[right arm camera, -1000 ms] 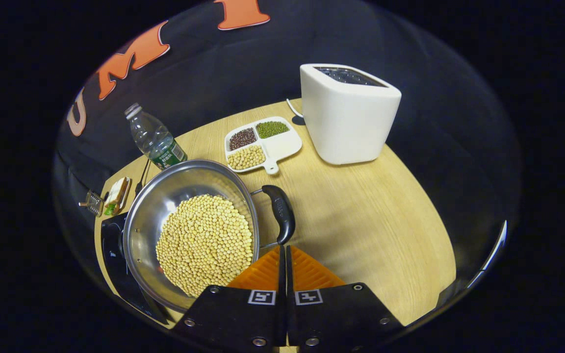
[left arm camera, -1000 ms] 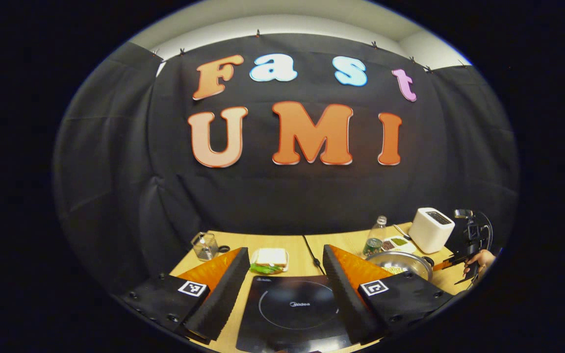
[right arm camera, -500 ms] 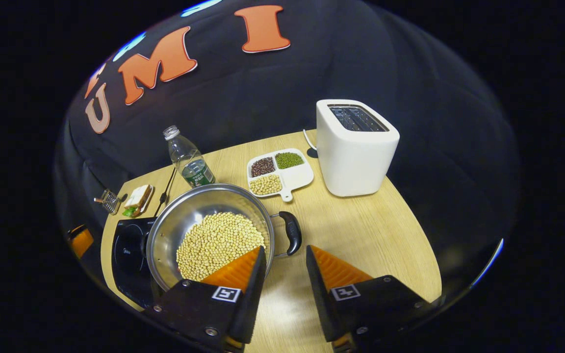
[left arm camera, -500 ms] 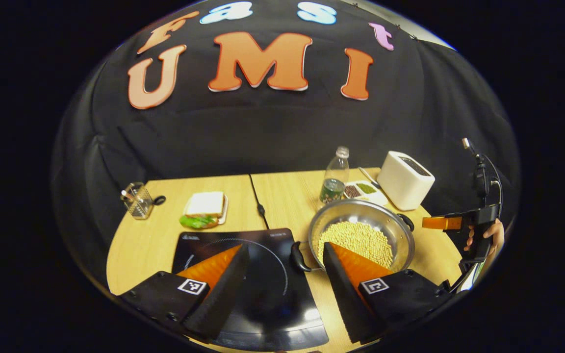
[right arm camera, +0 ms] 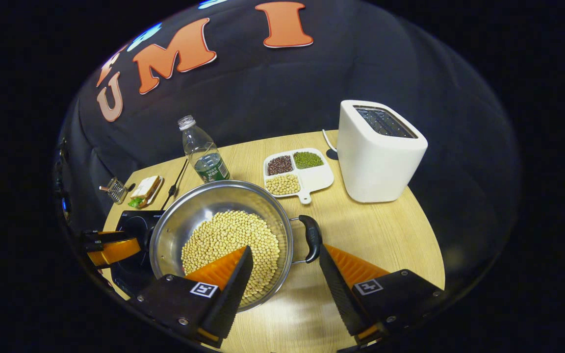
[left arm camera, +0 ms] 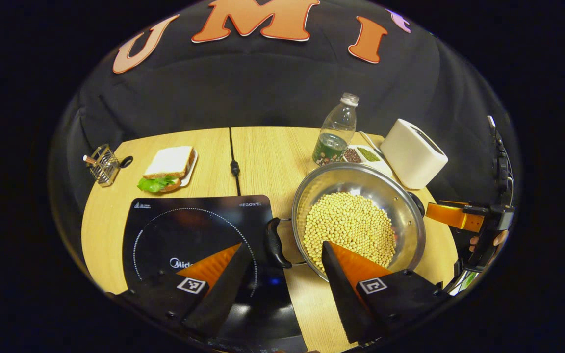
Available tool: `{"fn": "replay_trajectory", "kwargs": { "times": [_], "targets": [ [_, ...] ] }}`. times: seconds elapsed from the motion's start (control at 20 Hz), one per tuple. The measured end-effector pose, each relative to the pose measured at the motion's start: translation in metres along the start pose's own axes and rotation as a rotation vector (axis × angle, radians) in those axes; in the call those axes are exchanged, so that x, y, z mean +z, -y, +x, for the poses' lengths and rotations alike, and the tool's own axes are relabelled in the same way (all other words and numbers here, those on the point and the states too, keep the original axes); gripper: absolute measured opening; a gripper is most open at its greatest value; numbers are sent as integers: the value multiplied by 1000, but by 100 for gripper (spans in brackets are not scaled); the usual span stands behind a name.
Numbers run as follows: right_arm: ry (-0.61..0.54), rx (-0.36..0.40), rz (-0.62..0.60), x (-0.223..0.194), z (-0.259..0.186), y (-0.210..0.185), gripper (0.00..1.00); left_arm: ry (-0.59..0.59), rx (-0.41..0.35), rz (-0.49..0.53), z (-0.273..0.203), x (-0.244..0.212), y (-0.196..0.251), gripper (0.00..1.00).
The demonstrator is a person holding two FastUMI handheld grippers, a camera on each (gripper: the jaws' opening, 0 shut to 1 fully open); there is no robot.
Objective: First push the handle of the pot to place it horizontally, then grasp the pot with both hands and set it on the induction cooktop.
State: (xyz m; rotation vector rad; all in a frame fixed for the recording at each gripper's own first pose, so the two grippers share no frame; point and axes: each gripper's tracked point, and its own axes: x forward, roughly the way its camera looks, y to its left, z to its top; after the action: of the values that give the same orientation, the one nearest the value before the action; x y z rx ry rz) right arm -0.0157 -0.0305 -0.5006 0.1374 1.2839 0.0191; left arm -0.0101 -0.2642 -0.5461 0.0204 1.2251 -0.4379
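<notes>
A steel pot (left arm camera: 361, 170) full of pale soybeans (left arm camera: 351, 225) stands on the wooden table, right of the black induction cooktop (left arm camera: 184, 220). Its left black handle (left arm camera: 272, 242) lies level between the tips of my open left gripper (left arm camera: 282, 247), untouched. In the right gripper view the pot (right arm camera: 204, 206) is at lower centre. Its right handle (right arm camera: 312, 238) sits just ahead of the gap of my open right gripper (right arm camera: 286, 250), one finger over the beans (right arm camera: 228, 235). The other gripper shows at each view's edge: the right gripper (left arm camera: 451, 215) and the left gripper (right arm camera: 113, 247).
Behind the pot stand a water bottle (left arm camera: 336, 130), a divided dish of beans (right arm camera: 297, 171) and a white toaster (right arm camera: 380, 152). A sandwich on a plate (left arm camera: 167, 166), a wire holder (left arm camera: 101, 164) and a black cable (left arm camera: 233, 162) lie at the back left.
My left gripper has tilted down and closed in on the pot's left handle. My right gripper went from shut to open and now brackets the right handle.
</notes>
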Motion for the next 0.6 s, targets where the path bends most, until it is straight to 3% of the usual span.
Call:
{"fn": "replay_trajectory", "kwargs": {
  "times": [0.25, 0.45, 0.6],
  "targets": [
    [-8, -14, -28, -2, 13, 4, 88, -41, -48, -32, 30, -11, 13, 98],
    [0, -28, -33, 1, 21, 9, 88, -31, -13, -8, 36, -7, 13, 92],
    [-13, -36, -40, -2, 28, 13, 89, -27, -36, 6, 40, -6, 27, 95]
  ]
}}
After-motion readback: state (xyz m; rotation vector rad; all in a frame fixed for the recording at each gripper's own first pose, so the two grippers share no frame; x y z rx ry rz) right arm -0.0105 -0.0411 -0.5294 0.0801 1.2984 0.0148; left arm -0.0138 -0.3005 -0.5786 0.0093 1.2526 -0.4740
